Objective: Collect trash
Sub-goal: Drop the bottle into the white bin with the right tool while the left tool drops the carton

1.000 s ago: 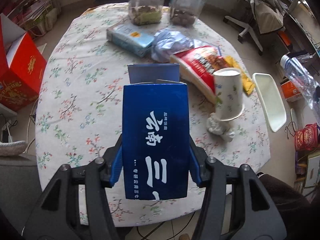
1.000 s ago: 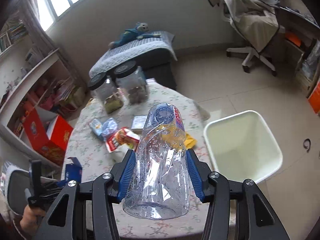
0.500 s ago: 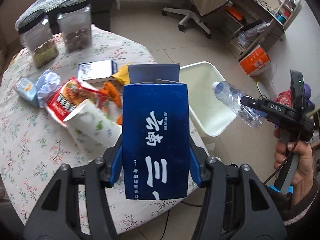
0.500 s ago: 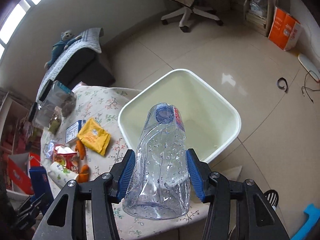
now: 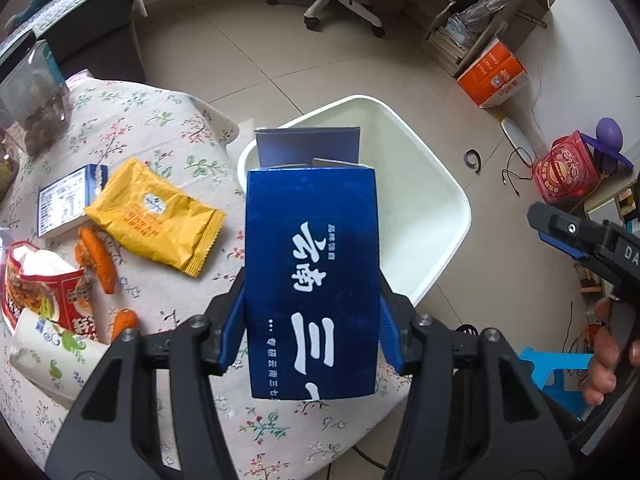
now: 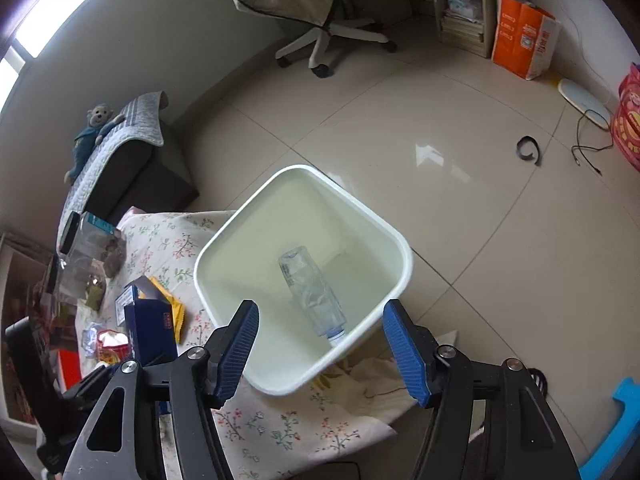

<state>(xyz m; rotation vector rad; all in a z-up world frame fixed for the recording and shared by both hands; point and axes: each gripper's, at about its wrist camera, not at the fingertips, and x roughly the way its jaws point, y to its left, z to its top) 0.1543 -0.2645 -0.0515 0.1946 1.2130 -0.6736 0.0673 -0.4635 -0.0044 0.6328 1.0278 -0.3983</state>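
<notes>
Left gripper (image 5: 312, 312) has its fingers clamped on the blue box (image 5: 312, 280), held up over the surface (image 5: 160, 128) edge, white bin (image 5: 448, 184) just beyond. Right gripper (image 6: 320, 344) hangs above the bin, fingers spread wide and empty; the clear bottle (image 6: 312, 292) lies inside on the bottom
</notes>
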